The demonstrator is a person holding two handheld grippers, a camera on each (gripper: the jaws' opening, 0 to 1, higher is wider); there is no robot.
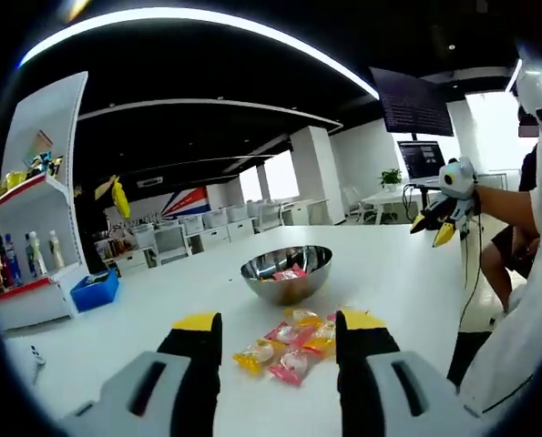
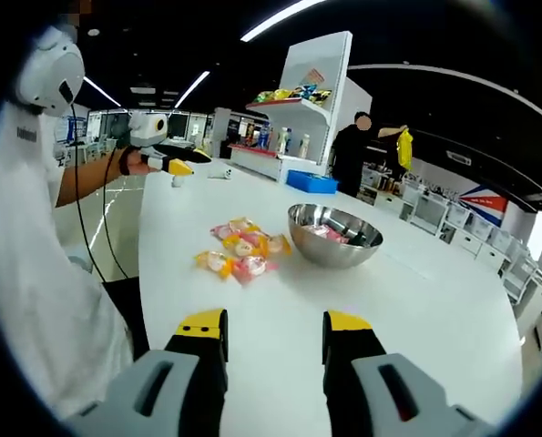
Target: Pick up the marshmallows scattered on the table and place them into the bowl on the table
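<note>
You hold your left gripper (image 1: 275, 328) and right gripper (image 2: 273, 323) above the white table (image 2: 416, 300), jaws wide apart, gripping nothing. The marshmallows (image 1: 289, 346) lie just beside the steel bowl (image 1: 287, 272), shelves (image 2: 298, 100) behind.

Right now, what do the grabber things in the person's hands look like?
Each gripper has two black jaws with yellow tips on grey bodies. The other gripper seen from afar has a white round head with a dark cable hanging below. The person wears a white short-sleeved shirt.
</note>
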